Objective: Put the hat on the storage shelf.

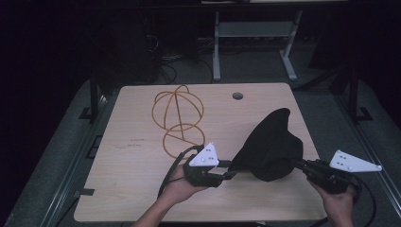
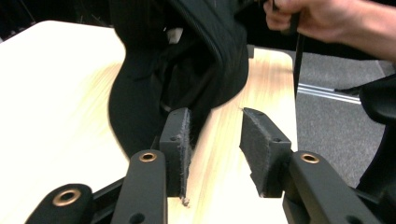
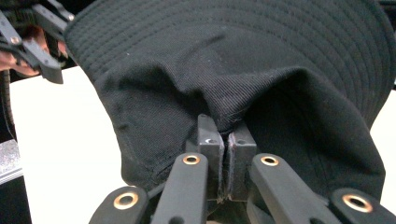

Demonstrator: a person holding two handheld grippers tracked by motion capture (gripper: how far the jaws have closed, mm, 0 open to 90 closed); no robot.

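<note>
Two forearms enter from bottom of high view, each hand holding gripper. Wooden table (image 1: 142, 189) spans scene. Black hat (image 1: 272, 146) held raised above table's right half, between both grippers. Orange wire hat frame (image 1: 177, 118) stands on table, well apart to hat's left. Right gripper (image 3: 226, 140) clenched on hat fabric, pads pressed together. Left gripper (image 2: 215, 140) released, jaws apart, hat edge just beside one pad.
</note>
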